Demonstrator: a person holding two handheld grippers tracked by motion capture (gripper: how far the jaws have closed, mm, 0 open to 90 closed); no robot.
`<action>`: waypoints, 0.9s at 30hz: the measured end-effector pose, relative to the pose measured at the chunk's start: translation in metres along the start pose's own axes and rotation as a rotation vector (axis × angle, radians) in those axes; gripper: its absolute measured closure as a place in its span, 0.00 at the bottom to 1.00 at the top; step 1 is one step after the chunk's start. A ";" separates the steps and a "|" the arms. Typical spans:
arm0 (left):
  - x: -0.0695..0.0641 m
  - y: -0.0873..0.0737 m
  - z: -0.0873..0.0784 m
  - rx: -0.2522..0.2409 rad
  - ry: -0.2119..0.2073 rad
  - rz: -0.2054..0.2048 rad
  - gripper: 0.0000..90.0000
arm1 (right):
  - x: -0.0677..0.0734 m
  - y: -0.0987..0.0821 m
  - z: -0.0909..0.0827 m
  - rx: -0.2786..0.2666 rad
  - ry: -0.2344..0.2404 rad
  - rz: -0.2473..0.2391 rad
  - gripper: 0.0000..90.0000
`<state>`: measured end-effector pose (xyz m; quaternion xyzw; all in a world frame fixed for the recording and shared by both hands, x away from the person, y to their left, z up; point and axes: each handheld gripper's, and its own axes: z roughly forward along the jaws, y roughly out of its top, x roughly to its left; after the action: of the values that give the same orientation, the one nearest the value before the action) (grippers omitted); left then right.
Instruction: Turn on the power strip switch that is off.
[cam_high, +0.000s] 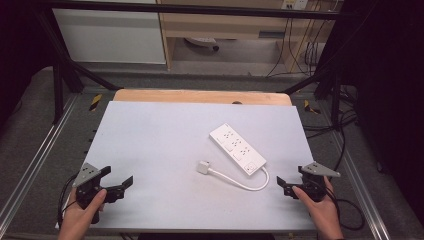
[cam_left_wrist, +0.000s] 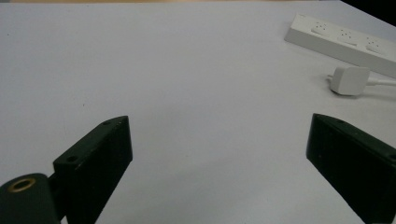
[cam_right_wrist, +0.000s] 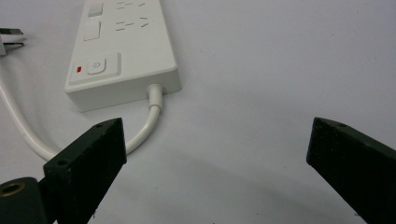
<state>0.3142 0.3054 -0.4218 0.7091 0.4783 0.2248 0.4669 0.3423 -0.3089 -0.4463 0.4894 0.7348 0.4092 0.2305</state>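
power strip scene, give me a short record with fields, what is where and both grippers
surface: pale grey tabletop
power strip: white plastic power strip, flat on the table right of centre, red mark by its switch
cord: white cord loops from the strip's near end
plug: white plug, unplugged, lying on the table left of the strip
left gripper: left gripper, jaws open, nothing between them, near left corner
right gripper: right gripper, jaws open, nothing between them, just right of the cord loop
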 end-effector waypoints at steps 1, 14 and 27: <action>0.000 0.000 0.000 -0.001 0.000 0.002 0.08 | 0.000 0.000 0.000 0.002 -0.001 0.000 0.06; -0.001 -0.001 0.006 0.018 0.006 -0.004 0.09 | 0.006 0.008 -0.006 -0.051 0.031 0.018 0.06; -0.002 0.000 0.009 0.028 0.001 0.008 0.09 | 0.005 0.014 -0.006 -0.052 0.013 0.052 0.05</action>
<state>0.3203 0.2992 -0.4261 0.7174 0.4788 0.2200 0.4558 0.3432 -0.3043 -0.4314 0.4995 0.7123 0.4373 0.2276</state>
